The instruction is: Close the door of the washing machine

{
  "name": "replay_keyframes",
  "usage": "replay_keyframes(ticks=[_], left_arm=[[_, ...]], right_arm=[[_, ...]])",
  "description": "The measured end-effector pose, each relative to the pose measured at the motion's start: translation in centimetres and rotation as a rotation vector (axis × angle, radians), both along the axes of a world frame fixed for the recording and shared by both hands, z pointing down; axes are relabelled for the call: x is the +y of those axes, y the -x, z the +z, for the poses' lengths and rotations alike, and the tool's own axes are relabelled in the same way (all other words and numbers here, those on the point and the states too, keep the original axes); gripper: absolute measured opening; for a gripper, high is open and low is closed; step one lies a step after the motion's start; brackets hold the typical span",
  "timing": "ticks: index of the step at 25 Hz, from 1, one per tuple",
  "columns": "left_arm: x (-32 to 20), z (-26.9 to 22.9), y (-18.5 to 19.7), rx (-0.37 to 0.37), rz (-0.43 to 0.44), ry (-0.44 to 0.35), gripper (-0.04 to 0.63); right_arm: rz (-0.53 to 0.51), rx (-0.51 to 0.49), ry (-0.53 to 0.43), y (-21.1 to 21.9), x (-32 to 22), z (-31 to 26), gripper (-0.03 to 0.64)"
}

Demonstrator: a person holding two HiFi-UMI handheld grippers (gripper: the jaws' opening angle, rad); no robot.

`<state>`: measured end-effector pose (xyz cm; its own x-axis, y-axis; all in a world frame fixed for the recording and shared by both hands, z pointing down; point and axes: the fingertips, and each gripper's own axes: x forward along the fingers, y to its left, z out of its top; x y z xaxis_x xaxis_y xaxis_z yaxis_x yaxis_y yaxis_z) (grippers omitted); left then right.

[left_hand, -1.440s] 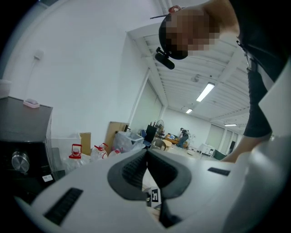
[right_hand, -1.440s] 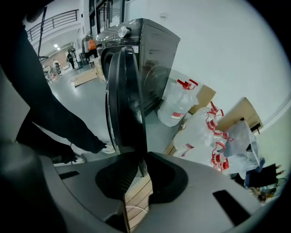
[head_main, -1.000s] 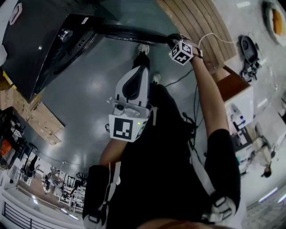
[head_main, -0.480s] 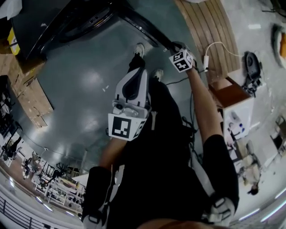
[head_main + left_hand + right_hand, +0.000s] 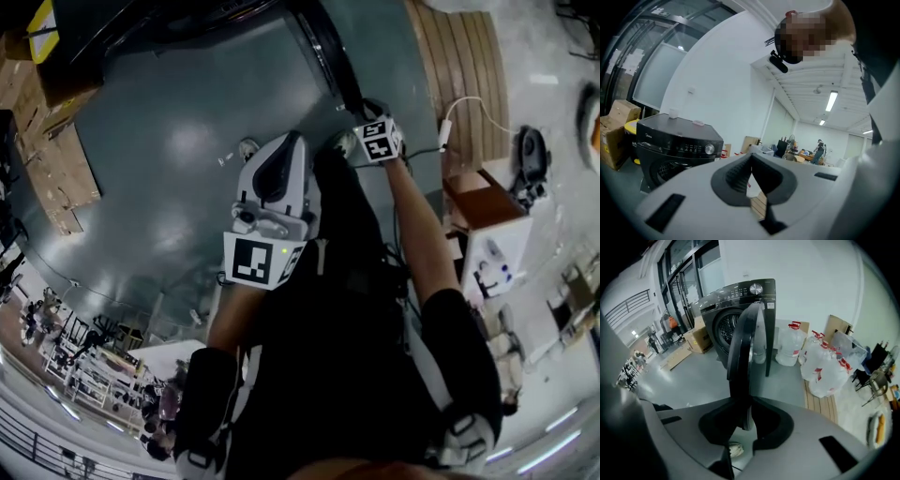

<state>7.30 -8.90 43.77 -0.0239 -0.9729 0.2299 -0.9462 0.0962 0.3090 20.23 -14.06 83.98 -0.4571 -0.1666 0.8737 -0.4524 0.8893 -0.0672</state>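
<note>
One washing machine [image 5: 740, 301], one door [image 5: 743, 352], two claws, left claw [image 5: 751, 164] and right claw [image 5: 749, 416], one wooden pallet [image 5: 822, 401].

Grey floor [image 5: 693, 373] — washing machine [image 5: 733, 294], cardboard boxes [image 5: 699, 337], jugs [image 5: 790, 347].

Ahead and to the right of my right tool [image 5: 746, 414], clear water jugs [image 5: 824, 367] with red caps stand at the far end of a slatted wooden platform [image 5: 820, 404], while cardboard boxes [image 5: 696, 339] sit far off to its left on the grey floor [image 5: 689, 376].
</note>
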Motion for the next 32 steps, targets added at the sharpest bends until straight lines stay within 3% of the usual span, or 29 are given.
replay_keyframes(ticks=[10,15,25,32], left_arm=[[8.3,1.2,9.2,0.019,-0.058,-0.003,0.006],[11.6,1.2,14.3,0.026,-0.08,-0.019,0.006],[18.9,1.9,26.7,0.05,-0.112,-0.031,0.006],[21.5,1.8,32.4,0.033,-0.152,-0.066,0.006]], right_arm=[[0.082,0.007,0.036,8.3,8.6,0.2,0.074],[0.177,-0.002,0.051,12.7,11.2,0.3,0.077],[0.308,-0.037,0.044,22.8,14.8,2.1,0.086],[0.391,-0.05,0.035,27.9,15.0,2.0,0.089]])
